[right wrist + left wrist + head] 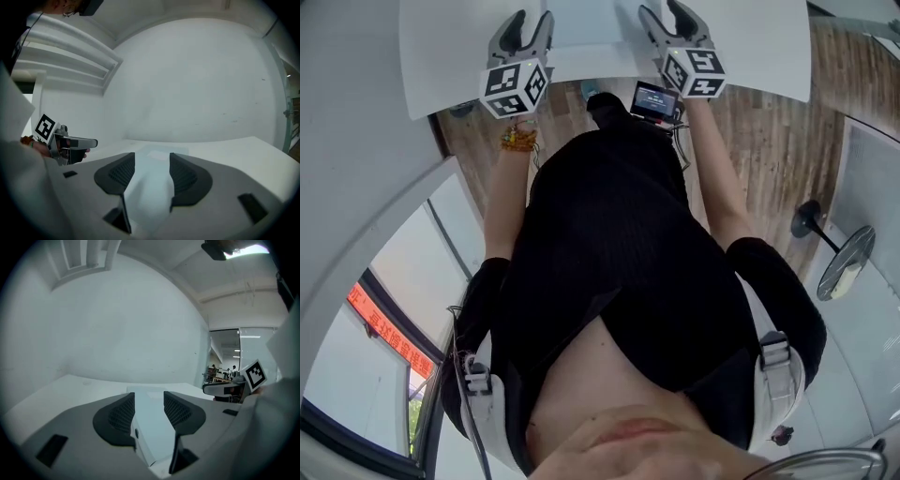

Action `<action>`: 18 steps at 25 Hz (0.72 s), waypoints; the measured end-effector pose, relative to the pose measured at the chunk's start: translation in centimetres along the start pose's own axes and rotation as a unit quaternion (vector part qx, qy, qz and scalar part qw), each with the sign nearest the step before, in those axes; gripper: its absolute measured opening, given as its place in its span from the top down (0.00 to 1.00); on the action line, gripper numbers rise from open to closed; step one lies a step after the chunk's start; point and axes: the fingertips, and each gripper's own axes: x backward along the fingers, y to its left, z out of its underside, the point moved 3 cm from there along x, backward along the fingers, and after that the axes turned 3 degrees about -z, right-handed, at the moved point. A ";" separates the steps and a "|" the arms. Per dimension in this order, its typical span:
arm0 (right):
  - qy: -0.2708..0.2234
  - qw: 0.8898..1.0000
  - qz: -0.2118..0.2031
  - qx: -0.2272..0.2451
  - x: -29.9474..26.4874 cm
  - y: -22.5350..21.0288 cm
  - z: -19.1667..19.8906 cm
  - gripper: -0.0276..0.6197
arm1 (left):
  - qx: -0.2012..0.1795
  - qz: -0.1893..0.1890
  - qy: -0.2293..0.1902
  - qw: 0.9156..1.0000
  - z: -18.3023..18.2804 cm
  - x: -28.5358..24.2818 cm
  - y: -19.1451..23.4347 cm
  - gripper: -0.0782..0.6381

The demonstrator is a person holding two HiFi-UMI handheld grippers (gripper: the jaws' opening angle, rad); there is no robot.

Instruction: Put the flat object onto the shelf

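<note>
The flat object (595, 42) is a pale, bluish-white slab that lies on the white table (450, 56) between my two grippers. My left gripper (532, 21) stands open at the slab's left edge. In the left gripper view the slab (152, 427) fills the gap between the wide-spread jaws of that gripper (149, 397); no pad visibly presses on it. My right gripper (661, 9) is open at the slab's right edge, and its own view shows the slab (147, 187) running forward between its jaws (152, 157). White shelf boards (70, 51) hang on the wall at the upper left.
A white wall (197, 84) closes off the table's far side. The person stands tight against the table's near edge on a wooden floor (769, 159). A round mirror on a stand (848, 258) sits to the right. Distant people and desks (225, 373) show beyond the table's right end.
</note>
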 end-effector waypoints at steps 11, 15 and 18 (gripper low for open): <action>-0.074 0.995 0.029 0.059 7.2 6.3 -3.2 0.63 | -0.059 -0.007 -0.086 0.994 -2.9 7.5 -4.1 0.70; -0.086 0.993 0.036 0.069 10.0 8.4 -3.0 0.64 | -0.070 -0.006 -0.097 0.993 -2.4 10.4 -5.5 0.72; -0.094 0.992 0.037 0.073 12.1 10.2 -2.6 0.65 | -0.076 -0.009 -0.106 0.991 -2.0 12.7 -6.4 0.73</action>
